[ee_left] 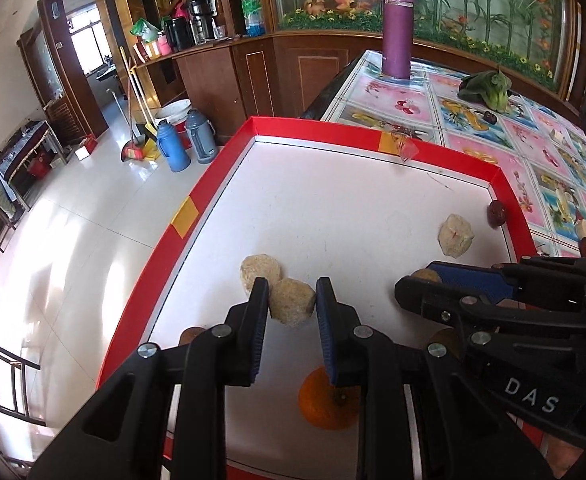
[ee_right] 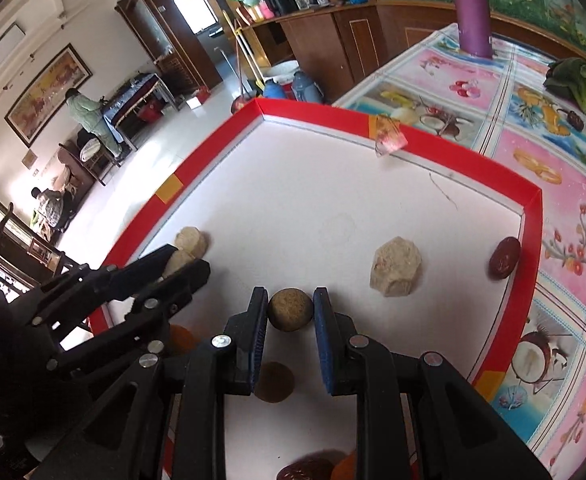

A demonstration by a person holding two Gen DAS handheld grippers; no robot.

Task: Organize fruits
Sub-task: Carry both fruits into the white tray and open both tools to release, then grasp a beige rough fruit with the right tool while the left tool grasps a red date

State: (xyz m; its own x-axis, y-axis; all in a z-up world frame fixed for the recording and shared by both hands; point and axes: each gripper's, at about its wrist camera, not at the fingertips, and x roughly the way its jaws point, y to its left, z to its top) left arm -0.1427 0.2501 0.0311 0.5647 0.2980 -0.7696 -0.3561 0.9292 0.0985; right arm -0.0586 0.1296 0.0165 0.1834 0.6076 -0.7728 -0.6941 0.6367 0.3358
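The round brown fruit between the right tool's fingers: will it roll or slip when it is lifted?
The round brown fruit looks like a ball, so it would probably roll if released on the flat white tray. Its matte, rough skin suggests little slipping. The right tool flanks it at mid-height, which should hold.

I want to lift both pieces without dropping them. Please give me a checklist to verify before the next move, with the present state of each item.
1. Left gripper closed around the pale lump: ok, both pads touch it.
2. Right gripper closed around the brown ball: ok, it sits between the pads.
3. Second pale lump free of the held one: not ok, they touch.
4. Both pieces lifted off the tray: cannot tell.
5. Space between the two grippers: ok, apart.
6. Orange clear of the left fingers: cannot tell, partly hidden beneath them.
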